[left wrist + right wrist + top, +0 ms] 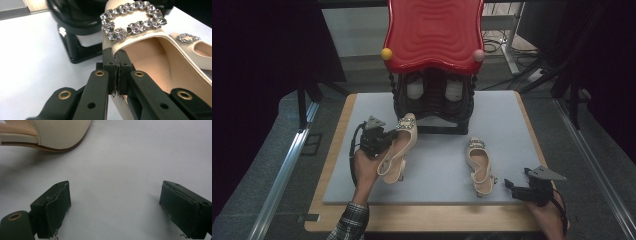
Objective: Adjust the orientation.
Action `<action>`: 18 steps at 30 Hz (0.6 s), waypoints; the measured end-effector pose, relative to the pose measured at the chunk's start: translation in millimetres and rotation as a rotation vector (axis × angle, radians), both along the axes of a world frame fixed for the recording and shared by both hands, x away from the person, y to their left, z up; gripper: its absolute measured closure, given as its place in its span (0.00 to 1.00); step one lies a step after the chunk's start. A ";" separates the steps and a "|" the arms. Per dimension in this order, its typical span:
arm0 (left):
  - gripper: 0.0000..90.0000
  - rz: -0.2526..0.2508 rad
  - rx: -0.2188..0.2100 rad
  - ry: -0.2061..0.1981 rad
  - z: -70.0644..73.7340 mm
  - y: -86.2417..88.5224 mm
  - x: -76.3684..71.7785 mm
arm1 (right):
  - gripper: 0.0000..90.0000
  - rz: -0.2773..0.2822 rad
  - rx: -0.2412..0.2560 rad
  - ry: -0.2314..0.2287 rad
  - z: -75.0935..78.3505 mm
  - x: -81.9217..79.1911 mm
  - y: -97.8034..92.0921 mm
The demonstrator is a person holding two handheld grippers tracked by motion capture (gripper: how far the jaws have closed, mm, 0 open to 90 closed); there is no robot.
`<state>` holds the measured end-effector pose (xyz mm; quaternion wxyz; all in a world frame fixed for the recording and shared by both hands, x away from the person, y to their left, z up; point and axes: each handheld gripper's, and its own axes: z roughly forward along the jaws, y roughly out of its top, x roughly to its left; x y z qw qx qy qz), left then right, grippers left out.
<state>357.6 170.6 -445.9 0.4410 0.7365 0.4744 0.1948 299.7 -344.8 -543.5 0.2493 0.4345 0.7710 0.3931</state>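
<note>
Starting at the left of the high view: the left gripper (384, 137) is clamped on the side edge of a cream slingback shoe (399, 150), near its toe end. That shoe is tipped up, toe with the sparkly buckle (405, 124) pointing toward the black stand (432, 107) under the big red wavy top (433, 32), heel end down by the hand (364, 167). In the left gripper view you can see the 2 jaws pressed together on the shoe's rim right below the rhinestone buckle (132, 21), with the stand's black foot (77, 51) just behind.

Moving right, the 2nd shoe (479, 165) lies flat on the grey mat (437, 170), toe toward the stand, well apart from the held one.

Far right, the right gripper (517, 187) sits low at the mat's near right corner, jaws spread wide and holding nothing. Its own view shows both pads (56, 202) apart over bare mat (117, 170), with the back of the 2nd shoe (50, 133) near the top left.
</note>
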 end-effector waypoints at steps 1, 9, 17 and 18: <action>0.98 0.010 -0.002 -0.004 1.3 2.8 0.7 | 0.11 0.000 -0.001 0.000 0.0 0.0 0.0; 0.98 0.066 0.002 -0.021 13.6 28.7 5.2 | 0.11 -0.001 0.000 0.000 0.0 0.0 0.1; 0.98 0.129 -0.011 -0.044 25.8 52.4 13.4 | 0.11 -0.003 0.001 -0.001 -0.1 0.0 0.3; 0.98 0.139 -0.012 -0.046 27.4 54.4 14.8 | 0.11 -0.003 0.000 0.000 -0.1 0.0 0.3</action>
